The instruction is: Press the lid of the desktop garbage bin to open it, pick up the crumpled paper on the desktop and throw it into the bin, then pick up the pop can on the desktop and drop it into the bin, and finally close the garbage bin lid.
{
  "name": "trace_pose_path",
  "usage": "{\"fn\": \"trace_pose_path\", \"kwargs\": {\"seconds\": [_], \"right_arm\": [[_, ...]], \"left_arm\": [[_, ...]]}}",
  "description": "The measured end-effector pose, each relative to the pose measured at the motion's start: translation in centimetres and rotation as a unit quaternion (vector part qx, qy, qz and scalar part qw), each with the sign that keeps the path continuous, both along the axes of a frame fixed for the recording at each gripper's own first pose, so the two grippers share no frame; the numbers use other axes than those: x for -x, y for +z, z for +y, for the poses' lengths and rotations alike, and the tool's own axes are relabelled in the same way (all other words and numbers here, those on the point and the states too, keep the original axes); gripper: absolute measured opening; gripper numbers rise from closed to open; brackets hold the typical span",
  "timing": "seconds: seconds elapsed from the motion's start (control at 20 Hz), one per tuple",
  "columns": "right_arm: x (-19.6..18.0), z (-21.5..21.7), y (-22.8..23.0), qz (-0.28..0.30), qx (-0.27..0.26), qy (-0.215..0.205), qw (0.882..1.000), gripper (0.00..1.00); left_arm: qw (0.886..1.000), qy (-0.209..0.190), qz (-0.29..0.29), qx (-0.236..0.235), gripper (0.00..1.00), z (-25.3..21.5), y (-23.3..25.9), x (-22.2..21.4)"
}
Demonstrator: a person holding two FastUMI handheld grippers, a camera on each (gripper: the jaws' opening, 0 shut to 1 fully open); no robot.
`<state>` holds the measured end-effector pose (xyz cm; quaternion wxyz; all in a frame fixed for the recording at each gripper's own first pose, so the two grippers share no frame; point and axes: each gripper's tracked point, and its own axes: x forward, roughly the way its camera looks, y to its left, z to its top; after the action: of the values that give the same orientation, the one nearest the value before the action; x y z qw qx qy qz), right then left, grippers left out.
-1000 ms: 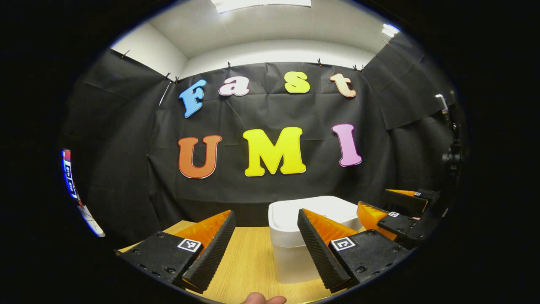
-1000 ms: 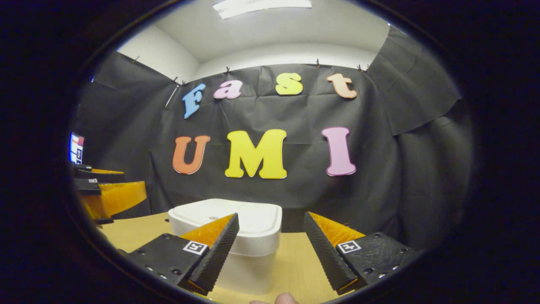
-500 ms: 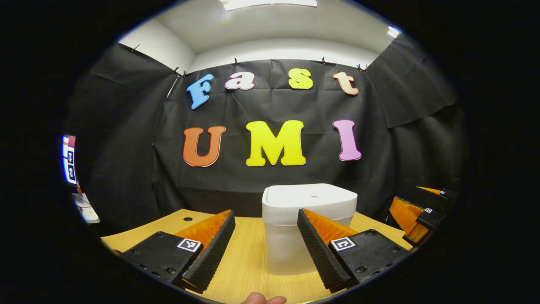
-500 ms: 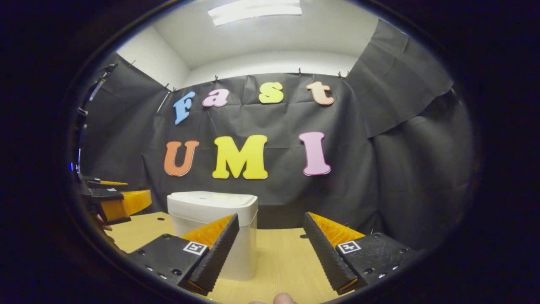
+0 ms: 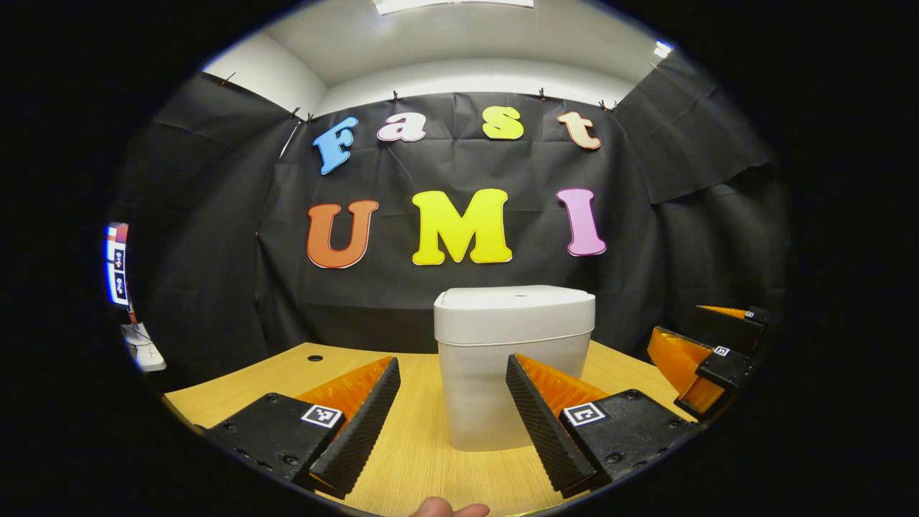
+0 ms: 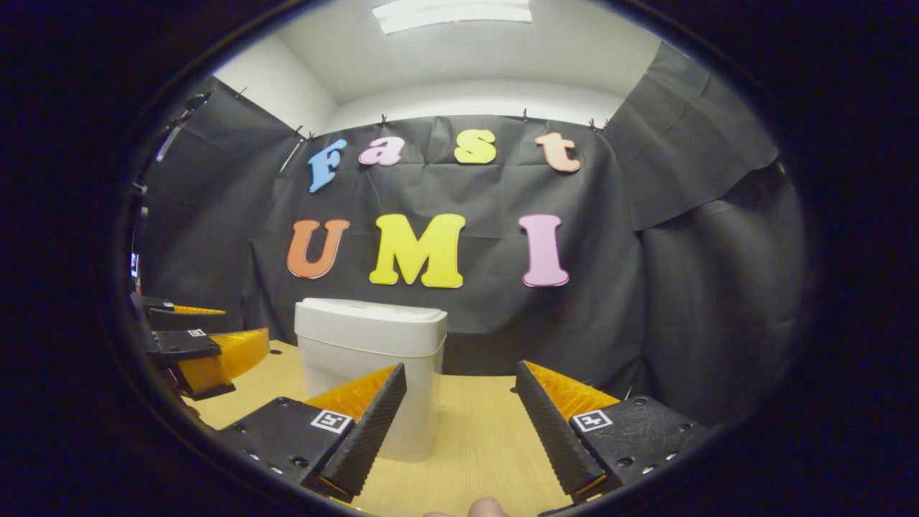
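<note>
1. My left tongs (image 5: 449, 424) are spread wide with nothing between them. They hang low over the bench (image 5: 416, 459).
2. My right tongs (image 6: 459, 431) are spread wide too, and they hold nothing.
3. The bin (image 5: 513, 366) stands upright on the bench, straight ahead of my left tongs. It shows right in the gap between the two fingers.
4. From my right tongs, the bin (image 6: 370, 377) is ahead but off to the left, partly behind the left finger.
5. So I think my left tongs are lined up better for the bin. They only need to go up and forward.
6. The lid (image 5: 513, 305) is shut and flat on top. It sits higher than both tongs, so I think a press must come from above.
7. My right tongs (image 5: 700, 359) show off to the right of the bin, apart from it.
8. I cannot see the paper or the can here, so I cannot tell where they are.
</note>
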<state>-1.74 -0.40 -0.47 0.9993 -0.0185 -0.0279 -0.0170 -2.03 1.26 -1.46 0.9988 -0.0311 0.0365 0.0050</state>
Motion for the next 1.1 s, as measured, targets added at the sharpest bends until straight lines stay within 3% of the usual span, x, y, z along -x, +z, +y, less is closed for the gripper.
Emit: {"fn": "trace_pose_path", "kwargs": {"seconds": [1.1], "right_arm": [[-0.1, 0.3, 0.6, -0.003, 0.009, 0.002, 1.0, 0.95]], "left_arm": [[1.0, 0.003, 0.008, 0.014, 0.96, 0.4, 0.4, -0.2]]}}
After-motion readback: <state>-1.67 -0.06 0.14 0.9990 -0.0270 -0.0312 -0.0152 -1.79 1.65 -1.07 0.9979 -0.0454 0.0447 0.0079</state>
